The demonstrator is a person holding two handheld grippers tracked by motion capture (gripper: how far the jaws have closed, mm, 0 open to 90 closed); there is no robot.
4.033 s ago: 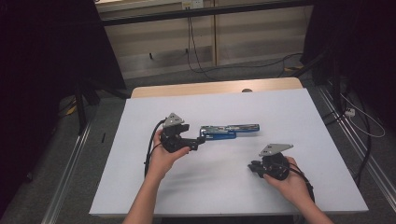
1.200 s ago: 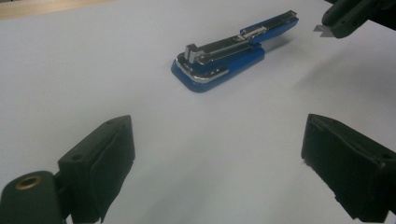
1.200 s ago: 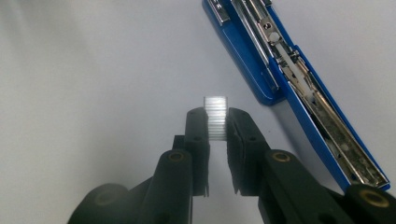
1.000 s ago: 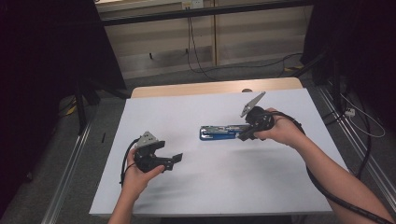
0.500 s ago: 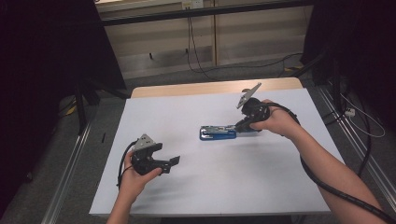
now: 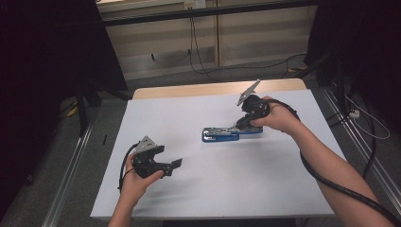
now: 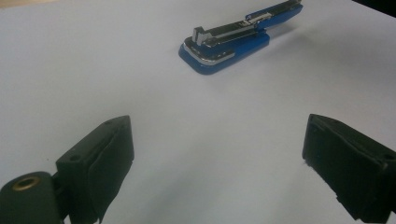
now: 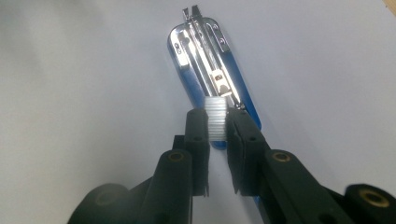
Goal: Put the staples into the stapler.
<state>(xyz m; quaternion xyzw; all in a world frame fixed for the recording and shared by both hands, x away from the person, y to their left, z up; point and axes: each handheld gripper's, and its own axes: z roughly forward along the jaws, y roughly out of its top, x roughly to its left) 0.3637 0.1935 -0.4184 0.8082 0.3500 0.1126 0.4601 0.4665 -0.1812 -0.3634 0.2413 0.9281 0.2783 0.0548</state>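
A blue stapler (image 6: 222, 135) lies near the middle of the white table (image 6: 213, 189), its top swung back and the shiny metal magazine (image 8: 201, 51) bared. My right gripper (image 6: 239, 126) comes down at the stapler's right end, shut on a short pale strip of staples (image 8: 215, 114) held just over the magazine's rear. My left gripper (image 6: 173, 165) rests at the front left, apart from the stapler, with its jaws wide and nothing between them. In the left gripper view the stapler (image 7: 233, 42) lies farther off, beyond the left gripper (image 7: 217, 128).
A bare wooden strip (image 6: 213, 89) runs along the table's far edge. Metal rails (image 6: 71, 184) flank the table on the floor, and cables (image 6: 364, 127) trail at the right. Dark curtains stand at both sides.
Four seconds ago the left gripper was at the stapler and the right one at the front right; they have since swapped roles. Over the last second the right gripper edged slightly farther away; the left kept still.
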